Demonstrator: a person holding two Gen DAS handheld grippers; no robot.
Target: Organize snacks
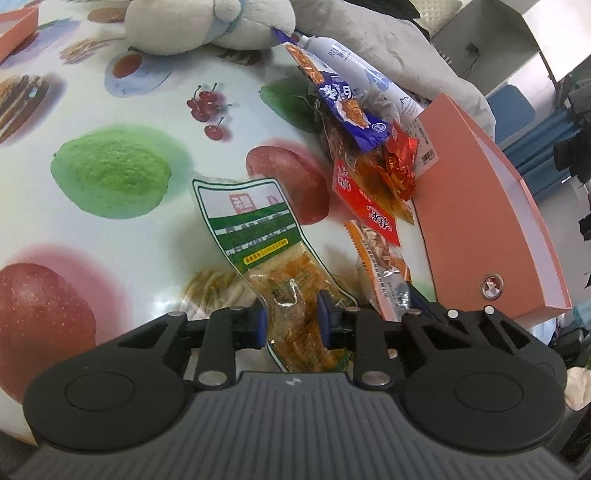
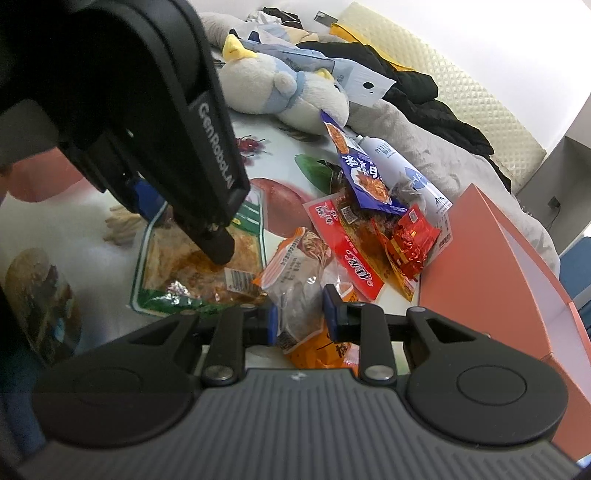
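My left gripper (image 1: 291, 317) is shut on the near end of a green-and-white snack packet (image 1: 255, 225) that lies flat on the fruit-print tablecloth (image 1: 155, 110). The right wrist view shows that packet (image 2: 166, 266) under the left gripper's fingers (image 2: 218, 243). My right gripper (image 2: 300, 317) is shut on an orange-and-clear snack packet (image 2: 295, 277), just right of the green one. Behind them lies a pile: a red packet (image 2: 347, 243), a blue packet (image 2: 362, 173), a shiny red foil packet (image 2: 410, 240) and a white tube (image 2: 399, 162). An open pink box (image 2: 491, 266) stands right of the pile.
A white-and-blue plush toy (image 2: 266, 92) and grey and black clothing (image 2: 417, 92) lie at the far side of the table. Another pink tray corner (image 1: 14, 29) shows at the far left. The pink box wall (image 1: 476, 206) stands close to my right gripper.
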